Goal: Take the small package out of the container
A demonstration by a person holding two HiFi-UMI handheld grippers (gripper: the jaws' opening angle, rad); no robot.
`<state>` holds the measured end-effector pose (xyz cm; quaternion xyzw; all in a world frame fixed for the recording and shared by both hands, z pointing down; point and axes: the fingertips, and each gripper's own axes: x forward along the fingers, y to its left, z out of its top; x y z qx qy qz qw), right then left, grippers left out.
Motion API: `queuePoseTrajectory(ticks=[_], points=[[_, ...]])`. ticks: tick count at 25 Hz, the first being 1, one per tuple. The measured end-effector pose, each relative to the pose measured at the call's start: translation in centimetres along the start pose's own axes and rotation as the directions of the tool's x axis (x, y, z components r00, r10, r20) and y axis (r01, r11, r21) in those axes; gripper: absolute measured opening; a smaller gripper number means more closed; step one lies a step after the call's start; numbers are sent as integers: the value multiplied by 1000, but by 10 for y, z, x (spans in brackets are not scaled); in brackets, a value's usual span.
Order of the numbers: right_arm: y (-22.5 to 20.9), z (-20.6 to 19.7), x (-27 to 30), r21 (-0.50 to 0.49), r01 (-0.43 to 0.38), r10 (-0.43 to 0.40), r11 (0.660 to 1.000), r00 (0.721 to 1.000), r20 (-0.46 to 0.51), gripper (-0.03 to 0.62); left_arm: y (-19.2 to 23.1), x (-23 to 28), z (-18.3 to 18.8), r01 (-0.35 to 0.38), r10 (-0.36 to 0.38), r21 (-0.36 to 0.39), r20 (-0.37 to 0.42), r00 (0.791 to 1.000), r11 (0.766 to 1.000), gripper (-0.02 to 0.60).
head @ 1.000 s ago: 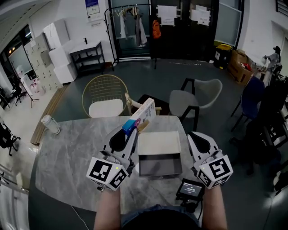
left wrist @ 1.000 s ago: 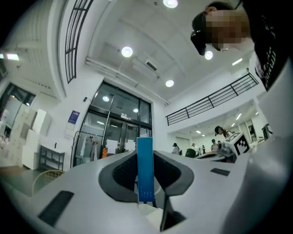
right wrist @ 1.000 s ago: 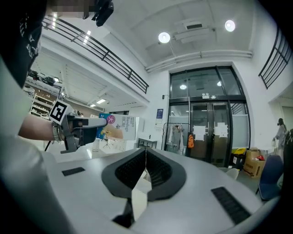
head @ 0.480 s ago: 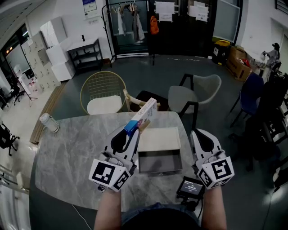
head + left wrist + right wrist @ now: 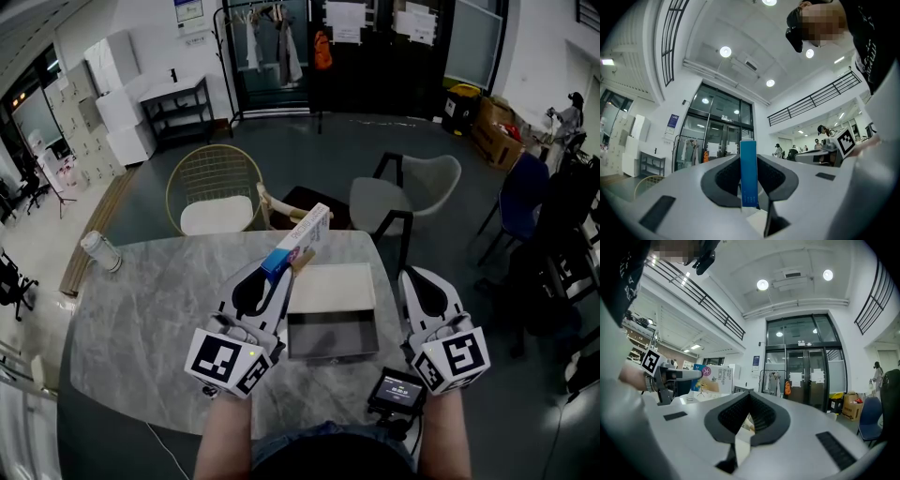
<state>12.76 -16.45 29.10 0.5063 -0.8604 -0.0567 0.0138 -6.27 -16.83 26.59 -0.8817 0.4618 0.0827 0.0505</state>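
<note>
White left gripper (image 5: 282, 269), white right gripper (image 5: 413, 275), black-lined jaws

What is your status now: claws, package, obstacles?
Left claw shut on package. Package out of container, held up. Right claw shut, empty, beside container. Nothing in the way.

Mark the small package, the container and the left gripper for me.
small package (image 5: 302, 232): head view, its white broad face.
container (image 5: 333, 339): head view, bare grey floor inside.
left gripper (image 5: 278, 271): head view, between the fingertips that clamp the package's blue end.

Office lobby with glass doors (image 5: 375, 66), lockers (image 5: 73, 117), coat rack (image 5: 270, 56).
</note>
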Motion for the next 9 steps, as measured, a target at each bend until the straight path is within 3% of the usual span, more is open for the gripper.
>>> queuePoseTrajectory(ticks=[9], points=[[6, 1, -6, -7, -16, 15, 1000, 1000, -9, 25, -2, -4, 0, 1, -1, -1, -2, 1000, 1000, 94]])
